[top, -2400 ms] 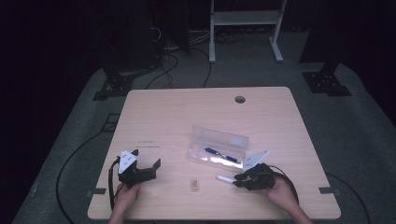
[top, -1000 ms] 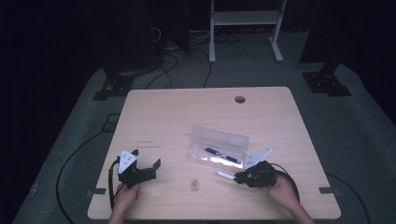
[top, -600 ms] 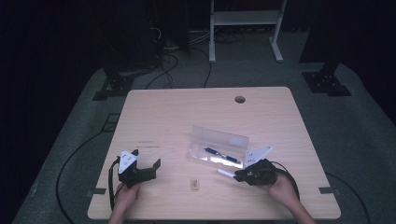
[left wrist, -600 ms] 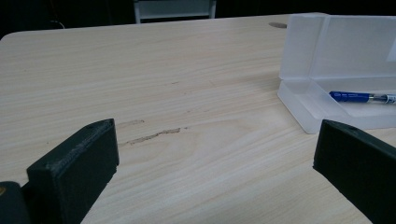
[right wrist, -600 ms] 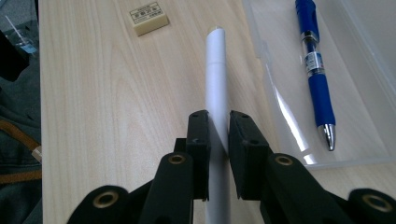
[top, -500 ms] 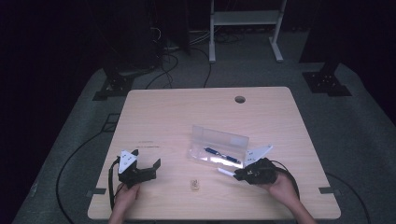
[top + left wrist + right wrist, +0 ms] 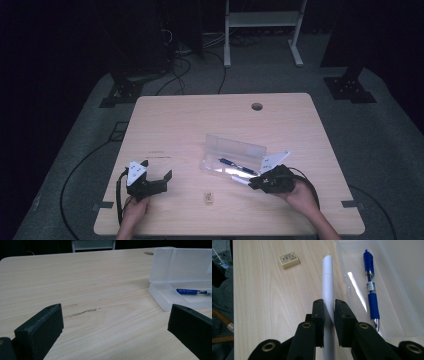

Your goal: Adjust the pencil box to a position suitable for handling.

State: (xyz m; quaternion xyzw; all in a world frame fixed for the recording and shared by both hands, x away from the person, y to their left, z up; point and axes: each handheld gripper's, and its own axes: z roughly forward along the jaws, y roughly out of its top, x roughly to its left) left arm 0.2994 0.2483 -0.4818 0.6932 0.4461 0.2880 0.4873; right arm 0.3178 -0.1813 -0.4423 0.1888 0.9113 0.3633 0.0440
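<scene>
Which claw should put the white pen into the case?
Right. The right claw is shut on the white pen, beside the open case. The left claw is open, farther off.

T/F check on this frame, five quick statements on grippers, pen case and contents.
1. The right gripper is shut on the white marker. True.
2. The left gripper holds the eraser. False: its jaws stand wide apart with nothing between them; the eraser lies on the table between the two grippers.
3. The clear case is open, lid up. True.
4. The blue pen lies on the table outside the case. False: it lies inside the case tray.
5. The white marker is fully inside the case. False: in the right gripper view it runs beside the case's edge, over the table.
</scene>
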